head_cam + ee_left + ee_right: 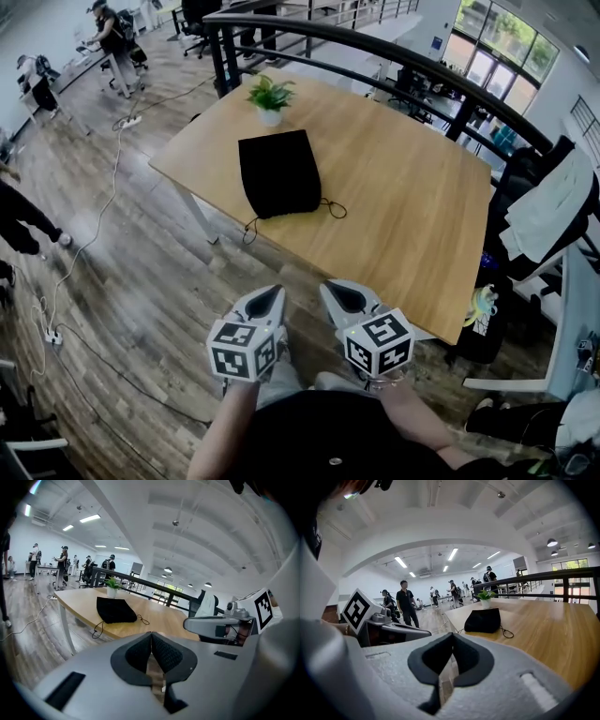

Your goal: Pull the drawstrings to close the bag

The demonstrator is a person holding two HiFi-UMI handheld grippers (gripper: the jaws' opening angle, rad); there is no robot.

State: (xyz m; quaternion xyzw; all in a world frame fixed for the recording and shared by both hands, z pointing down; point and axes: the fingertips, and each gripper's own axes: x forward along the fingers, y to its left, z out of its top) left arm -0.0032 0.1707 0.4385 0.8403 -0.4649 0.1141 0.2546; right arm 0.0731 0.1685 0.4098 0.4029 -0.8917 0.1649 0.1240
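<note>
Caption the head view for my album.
Left gripper and right gripper, both shut, hover before a table holding a black bag and plant.

A grey-brown wooden plank floor [141,281] runs through this open office hall. A light wooden table with white legs [422,225] stands beside a curved black metal railing [375,45], with a small green plant in a white pot [270,98] near its far edge. Tall windows [497,47] show greenery outside. White cables [98,220] trail across the floor towards desks where people [111,33] stand. Long strip lights [89,518] glow on the white ceiling [197,536].
</note>
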